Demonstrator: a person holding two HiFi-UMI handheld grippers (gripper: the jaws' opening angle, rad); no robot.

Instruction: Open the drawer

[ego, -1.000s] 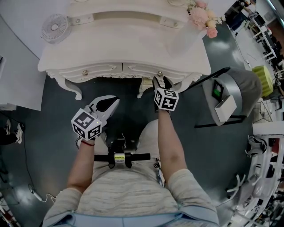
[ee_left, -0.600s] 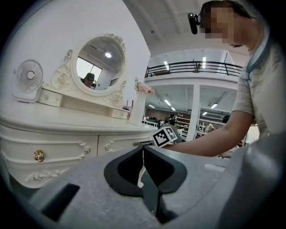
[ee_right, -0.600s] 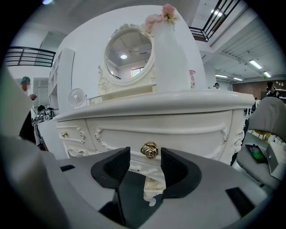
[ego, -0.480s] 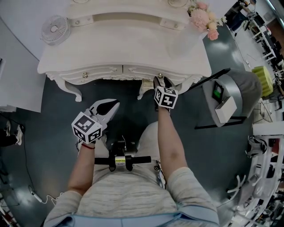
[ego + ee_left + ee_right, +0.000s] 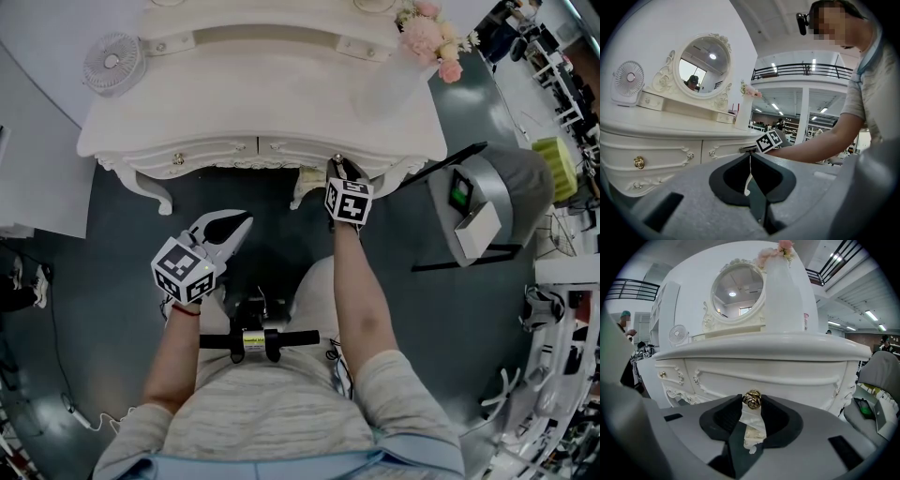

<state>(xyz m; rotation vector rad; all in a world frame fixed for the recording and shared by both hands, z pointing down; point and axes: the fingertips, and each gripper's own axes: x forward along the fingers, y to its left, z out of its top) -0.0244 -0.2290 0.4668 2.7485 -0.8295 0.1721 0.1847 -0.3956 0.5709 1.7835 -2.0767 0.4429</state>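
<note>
Holding the left gripper point(image 5: 750, 157) back from the dressing table point(image 5: 253, 94), jaws together on nothing, we leave the pull path free. Further right, the right gripper point(image 5: 339, 167) meets the drawer point(image 5: 787, 376). Its jaws have just been closing and now clamp the gold knob point(image 5: 753, 399), giving a pulling hold. The drawer front sits flush, shut. In the head view the marker cube hides the knob.

Left tongs point(image 5: 246, 216) together; right tongs point(image 5: 339, 165) just closing onto knob point(image 5: 752, 399).
</note>
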